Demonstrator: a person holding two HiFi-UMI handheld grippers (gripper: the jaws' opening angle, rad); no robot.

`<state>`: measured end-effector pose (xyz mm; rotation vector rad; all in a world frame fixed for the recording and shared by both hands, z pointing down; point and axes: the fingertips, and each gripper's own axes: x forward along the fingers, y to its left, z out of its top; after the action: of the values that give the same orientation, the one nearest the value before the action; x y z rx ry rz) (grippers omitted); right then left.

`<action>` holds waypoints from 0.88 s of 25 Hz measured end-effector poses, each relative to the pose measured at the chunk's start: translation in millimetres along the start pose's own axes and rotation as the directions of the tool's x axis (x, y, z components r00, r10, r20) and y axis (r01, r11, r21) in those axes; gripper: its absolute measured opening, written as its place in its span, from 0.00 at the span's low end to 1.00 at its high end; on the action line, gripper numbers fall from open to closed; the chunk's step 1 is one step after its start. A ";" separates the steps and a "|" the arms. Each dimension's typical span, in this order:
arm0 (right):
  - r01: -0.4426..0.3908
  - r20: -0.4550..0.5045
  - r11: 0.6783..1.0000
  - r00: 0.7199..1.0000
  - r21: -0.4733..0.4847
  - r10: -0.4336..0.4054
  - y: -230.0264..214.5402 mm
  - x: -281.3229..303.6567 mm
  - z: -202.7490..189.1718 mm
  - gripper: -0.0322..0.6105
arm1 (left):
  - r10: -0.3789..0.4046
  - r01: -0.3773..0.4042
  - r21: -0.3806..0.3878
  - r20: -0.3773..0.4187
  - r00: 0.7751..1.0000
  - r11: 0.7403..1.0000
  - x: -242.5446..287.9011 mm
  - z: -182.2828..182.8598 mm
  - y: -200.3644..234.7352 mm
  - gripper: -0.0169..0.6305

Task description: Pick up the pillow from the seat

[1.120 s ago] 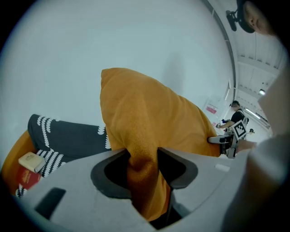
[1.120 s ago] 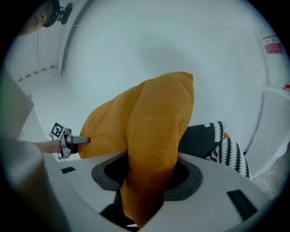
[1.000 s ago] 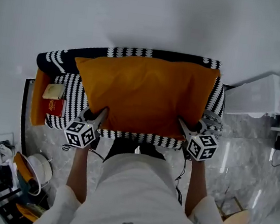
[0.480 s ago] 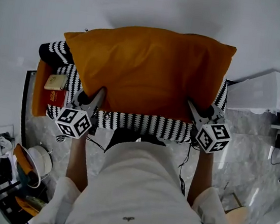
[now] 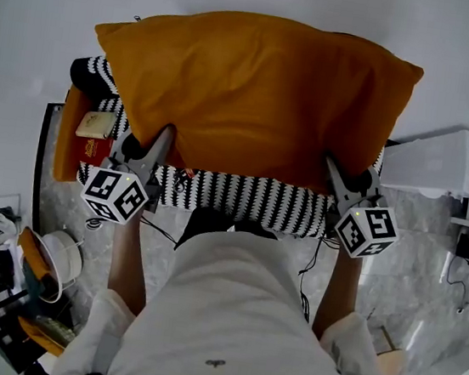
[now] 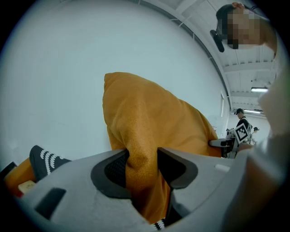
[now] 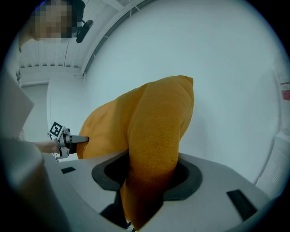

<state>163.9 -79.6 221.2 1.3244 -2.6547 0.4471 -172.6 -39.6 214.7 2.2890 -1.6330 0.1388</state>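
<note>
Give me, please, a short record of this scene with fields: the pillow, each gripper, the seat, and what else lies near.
pillow: orange, held by its two near corners, rising up from the jaws
left gripper: shut on the pillow's near left corner
right gripper: shut on the pillow's near right corner
seat: black-and-white pattern, its front strip showing below the pillow
books: a cream one and a red one at the seat's left end, untouched
</note>
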 end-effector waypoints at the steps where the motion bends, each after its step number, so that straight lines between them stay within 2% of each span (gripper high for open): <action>1: 0.007 0.008 1.000 1.000 -0.005 -0.007 0.6 0.3 1.8 0.38 | 0.001 -0.001 0.003 0.004 1.000 1.000 0.1 2.2 0.5 0.30; 22: 0.032 0.036 0.999 0.999 -0.014 -0.032 3.6 4.5 11.0 0.36 | 0.008 -0.008 0.002 0.022 1.000 1.000 -0.2 12.1 5.5 0.30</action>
<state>158.4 -84.6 211.2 1.3818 -2.6561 0.4021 -179.1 -44.8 204.4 2.2937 -1.6545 0.1174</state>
